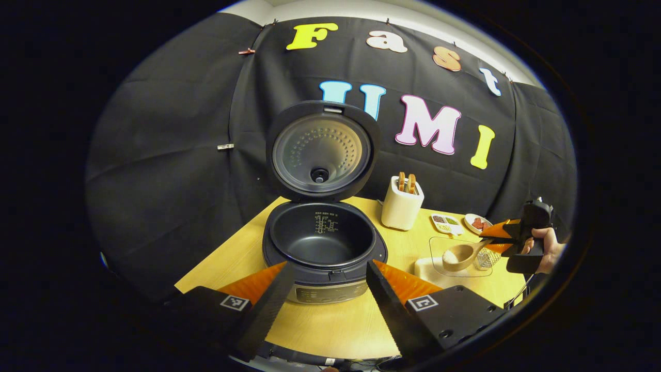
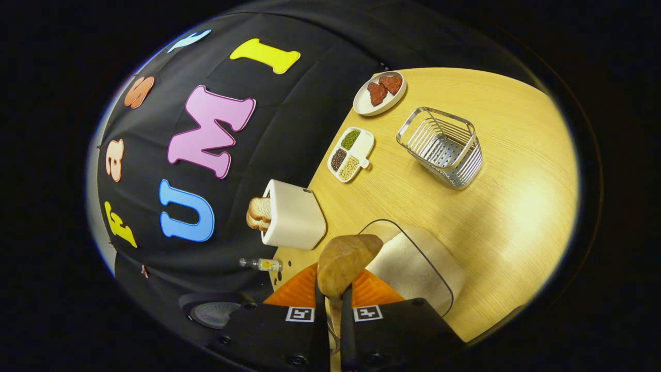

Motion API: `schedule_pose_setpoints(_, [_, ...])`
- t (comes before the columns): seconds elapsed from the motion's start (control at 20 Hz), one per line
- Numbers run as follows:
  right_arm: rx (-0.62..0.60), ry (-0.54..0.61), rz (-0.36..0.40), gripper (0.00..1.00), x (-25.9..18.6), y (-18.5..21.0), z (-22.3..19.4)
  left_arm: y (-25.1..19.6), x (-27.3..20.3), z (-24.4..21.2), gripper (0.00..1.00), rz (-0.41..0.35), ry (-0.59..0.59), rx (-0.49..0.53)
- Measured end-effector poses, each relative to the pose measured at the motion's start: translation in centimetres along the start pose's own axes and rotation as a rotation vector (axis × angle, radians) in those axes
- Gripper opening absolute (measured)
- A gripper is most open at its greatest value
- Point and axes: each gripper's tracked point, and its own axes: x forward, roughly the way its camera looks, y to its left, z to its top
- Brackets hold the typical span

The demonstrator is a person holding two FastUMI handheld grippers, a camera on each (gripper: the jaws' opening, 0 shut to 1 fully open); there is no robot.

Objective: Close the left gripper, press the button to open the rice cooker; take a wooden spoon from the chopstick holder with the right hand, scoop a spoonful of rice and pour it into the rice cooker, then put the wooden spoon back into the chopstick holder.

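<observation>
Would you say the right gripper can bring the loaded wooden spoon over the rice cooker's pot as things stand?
Probably yes: the lid stands upright, the pot is uncovered, and the right gripper holds the wooden spoon beside it.

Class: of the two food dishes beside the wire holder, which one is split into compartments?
The small handled dish, holding grains in three sections; the round plate carries two reddish pieces, undivided.

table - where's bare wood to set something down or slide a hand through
Free: the table right of the wire chopstick holder and rice container, and the front strip before the open rice cooker. Crowded: the back row of toaster, sectioned bean dish and plate.
</observation>
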Motion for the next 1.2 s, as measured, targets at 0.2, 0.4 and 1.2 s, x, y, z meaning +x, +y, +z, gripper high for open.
schedule_pose_setpoints(0.2, [0.021,0.021,0.056,0.13,-1.5,3.7,-0.2,0.4,-0.5,0.1,0.96,0.005,-0.015,-0.006])
schedule_pose_setpoints(0.4, [-0.033,0.053,0.156,0.12,-2.4,9.3,-2.1,1.0,-1.1,-0.3,0.96,0.014,-0.018,-0.023])
schedule_pose_setpoints(1.2, [-0.209,0.269,0.304,0.13,0.7,21.4,-19.7,8.5,-4.1,-1.1,0.96,0.145,-0.045,-0.064])
